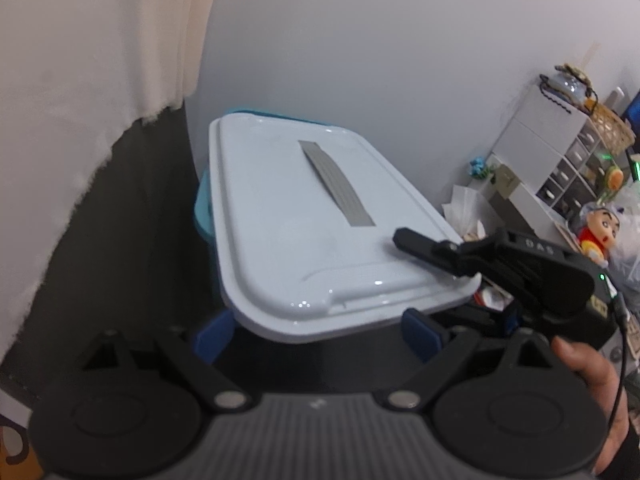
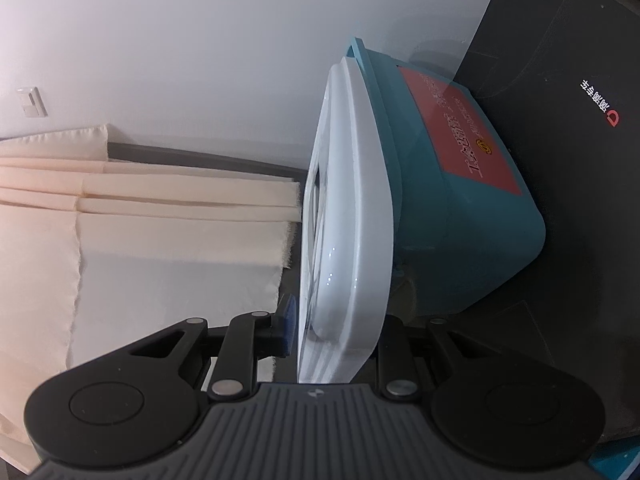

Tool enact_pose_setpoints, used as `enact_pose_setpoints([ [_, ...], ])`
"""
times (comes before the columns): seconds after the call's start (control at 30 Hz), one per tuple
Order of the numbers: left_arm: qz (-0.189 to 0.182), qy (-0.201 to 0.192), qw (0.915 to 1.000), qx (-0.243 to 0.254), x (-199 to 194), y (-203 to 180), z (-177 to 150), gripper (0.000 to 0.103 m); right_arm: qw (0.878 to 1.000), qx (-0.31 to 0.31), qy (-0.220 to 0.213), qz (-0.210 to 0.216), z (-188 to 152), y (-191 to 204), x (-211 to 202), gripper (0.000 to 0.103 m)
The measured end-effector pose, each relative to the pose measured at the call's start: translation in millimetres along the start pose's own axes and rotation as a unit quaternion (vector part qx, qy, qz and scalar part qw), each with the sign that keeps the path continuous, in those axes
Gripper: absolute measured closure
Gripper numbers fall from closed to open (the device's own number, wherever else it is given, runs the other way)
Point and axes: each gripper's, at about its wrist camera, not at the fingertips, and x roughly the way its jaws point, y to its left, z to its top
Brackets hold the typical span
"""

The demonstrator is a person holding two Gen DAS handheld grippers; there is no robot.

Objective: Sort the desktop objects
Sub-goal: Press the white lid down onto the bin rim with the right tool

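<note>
So the white lid [image 1: 304, 216] sits on top of the teal storage box [image 2: 452, 208], which is on the dark counter [image 2: 560, 160] up against the wall. The right hand-held gripper [image 2: 340, 332] is clamped onto the lid's near right edge, one blue pad on top and the other finger tucked under the rim. The left hand-held gripper [image 1: 316, 332] is spread wide at the lid's near edge, its pads not touching it. There's cluttered shelving [image 1: 560, 156] far right.
</note>
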Motion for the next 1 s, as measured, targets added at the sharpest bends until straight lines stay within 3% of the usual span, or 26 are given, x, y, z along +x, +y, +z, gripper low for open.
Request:
enact_pose_setpoints([
  [0.1, 0.001, 0.003, 1.0, -0.001, 3, 1, -1, 0.011, 1.0, 0.005, 0.0, 0.004, 0, -3, 1, 0.084],
  [0.27, 0.002, 0.007, 1.0, -0.003, 7, 1, -3, 0.013, 1.0, -0.001, 0.013, 0.002, -5, -3, 8, 0.084],
  [0.47, 0.003, 0.012, 0.9999, -0.006, 13, 3, -5, 0.013, 1.0, -0.014, 0.014, -0.02, -10, 1, 4, 0.073],
  [0.57, 0.004, 0.011, 0.9999, -0.003, 12, 2, -2, 0.013, 1.0, -0.019, 0.009, -0.019, -10, 4, 1, 0.049],
  [1.0, 0.007, 0.01, 0.9998, -0.013, 12, 6, 3, 0.013, 0.999, -0.019, -0.011, -0.03, -12, 4, -17, 0.047],
])
